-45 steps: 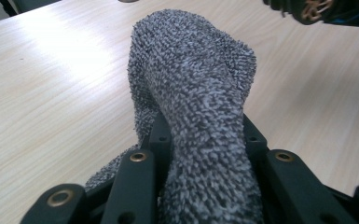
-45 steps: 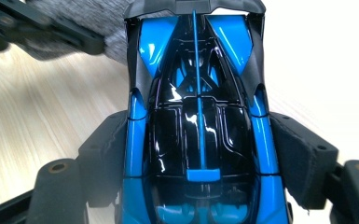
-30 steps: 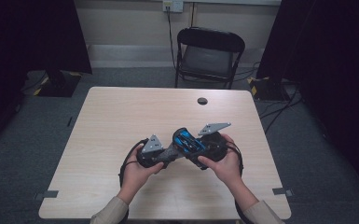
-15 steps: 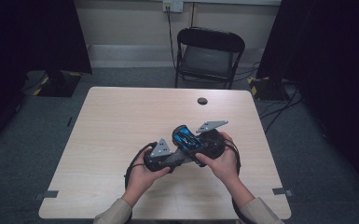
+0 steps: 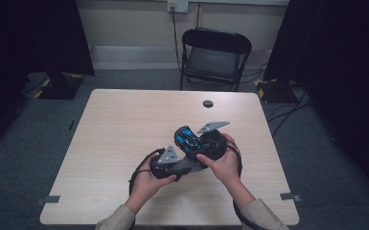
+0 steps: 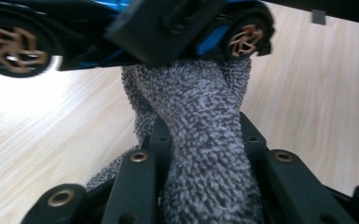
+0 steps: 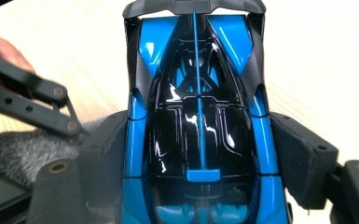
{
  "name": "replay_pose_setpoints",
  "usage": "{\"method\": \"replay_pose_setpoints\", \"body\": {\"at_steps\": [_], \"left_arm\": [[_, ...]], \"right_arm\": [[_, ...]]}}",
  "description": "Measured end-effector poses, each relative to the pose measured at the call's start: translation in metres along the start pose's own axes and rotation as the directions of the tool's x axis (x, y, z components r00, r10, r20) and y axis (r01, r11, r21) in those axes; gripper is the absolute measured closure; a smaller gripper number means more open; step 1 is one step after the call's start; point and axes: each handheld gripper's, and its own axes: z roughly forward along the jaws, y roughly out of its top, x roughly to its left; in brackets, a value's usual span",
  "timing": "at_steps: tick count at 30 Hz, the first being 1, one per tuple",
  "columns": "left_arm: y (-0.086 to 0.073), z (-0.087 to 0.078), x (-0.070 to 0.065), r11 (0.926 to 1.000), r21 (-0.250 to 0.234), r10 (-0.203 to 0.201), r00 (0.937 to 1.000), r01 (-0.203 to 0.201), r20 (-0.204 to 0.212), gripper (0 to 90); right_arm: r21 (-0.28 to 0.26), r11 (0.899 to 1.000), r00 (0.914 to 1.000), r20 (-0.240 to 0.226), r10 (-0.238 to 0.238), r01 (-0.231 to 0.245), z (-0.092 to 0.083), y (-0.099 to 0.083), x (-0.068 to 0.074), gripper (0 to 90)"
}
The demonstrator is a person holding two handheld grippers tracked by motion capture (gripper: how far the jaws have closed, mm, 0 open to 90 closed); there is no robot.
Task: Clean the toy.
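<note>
Toy car [image 7: 198, 116] glossy blue-black, gold wheels; right gripper [image 7: 198, 186] clamps its sides; left gripper [image 6: 200, 140] pinches grey cloth [image 6: 200, 121].

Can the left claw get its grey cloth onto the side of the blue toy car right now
Probably yes. The left claw is shut on the grey cloth, whose end already sits against the blue toy car beside a gold wheel. The right claw holds the car off the table, leaving that side free.

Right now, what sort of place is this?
Probably a recording studio or lab: one bare wooden table on grey carpet, black curtains at both sides, and a folding chair against a plain wall.
</note>
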Motion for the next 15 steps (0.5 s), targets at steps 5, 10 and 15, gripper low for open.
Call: {"method": "replay_pose_setpoints", "body": {"at_steps": [5, 10, 15], "left_arm": [[-0.003, -0.001, -0.003, 0.9998, 0.02, 0.008, 0.9996, -0.009, 0.027, 67.4], [-0.004, 0.001, -0.006, 0.9991, 0.039, 0.017, 0.9985, -0.019, 0.051, 67.4], [-0.002, 0.006, -0.012, 0.9991, 0.036, 0.019, 0.9969, -0.022, 0.076, 67.4]], "right_arm": [[-0.003, 1.0, 1.0, 0.001, -0.002, 0.002, -0.001, 0.001, 0.0, 26.2], [-0.009, 1.0, 1.0, 0.007, 0.002, -0.002, -0.003, 0.003, -0.001, 26.2], [-0.015, 1.0, 1.0, 0.004, -0.001, 0.001, -0.003, 0.004, 0.0, 26.2]]}}
